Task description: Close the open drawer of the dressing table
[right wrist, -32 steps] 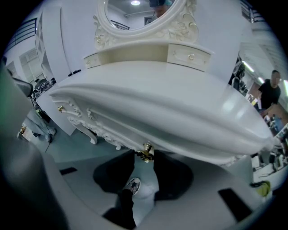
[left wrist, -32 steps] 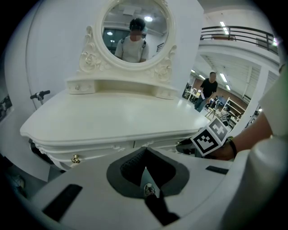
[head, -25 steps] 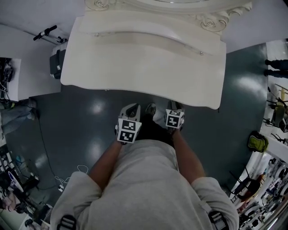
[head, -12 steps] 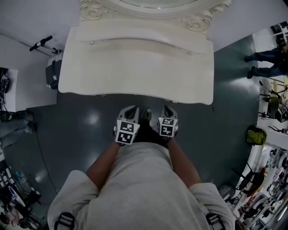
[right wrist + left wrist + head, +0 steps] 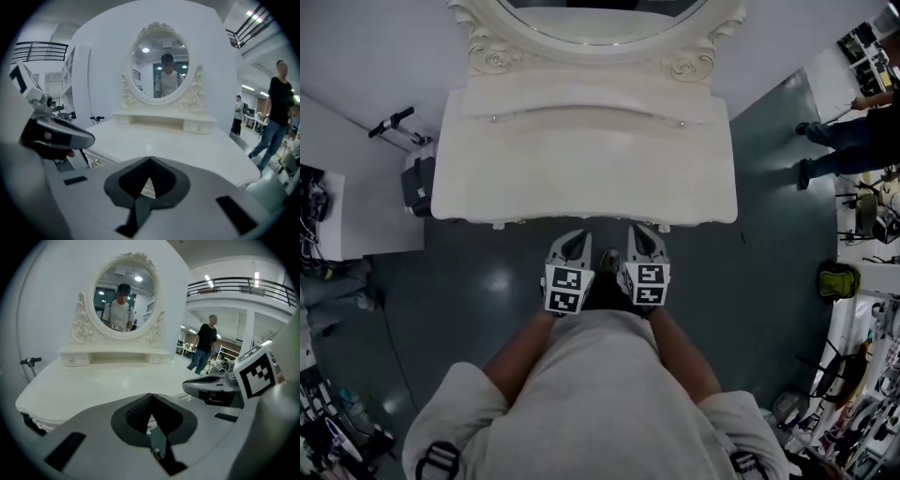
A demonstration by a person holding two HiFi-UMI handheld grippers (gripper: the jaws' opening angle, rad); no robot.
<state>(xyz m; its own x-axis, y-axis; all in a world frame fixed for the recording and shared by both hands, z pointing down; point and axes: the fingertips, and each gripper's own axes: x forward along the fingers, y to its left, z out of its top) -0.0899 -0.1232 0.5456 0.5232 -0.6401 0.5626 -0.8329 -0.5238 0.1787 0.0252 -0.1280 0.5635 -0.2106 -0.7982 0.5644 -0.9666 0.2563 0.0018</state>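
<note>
Dark glossy floor [image 5: 487, 281], white wall [image 5: 366, 47] at the far side; black handlebar [image 5: 394, 124] sticks out against the wall at left, dark case [image 5: 418, 183] on the floor just below it. Right side: bystander [image 5: 839, 131] in black top and jeans standing well apart; green backpack [image 5: 834, 279] on the floor nearer; railed upper gallery [image 5: 234, 285] overhead, ceiling lights on.

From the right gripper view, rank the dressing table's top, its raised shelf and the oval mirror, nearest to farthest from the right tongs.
1. The dressing table's top, just ahead of the right tongs.
2. The raised shelf, along the top's back edge.
3. The oval mirror, upright above the shelf.
</note>
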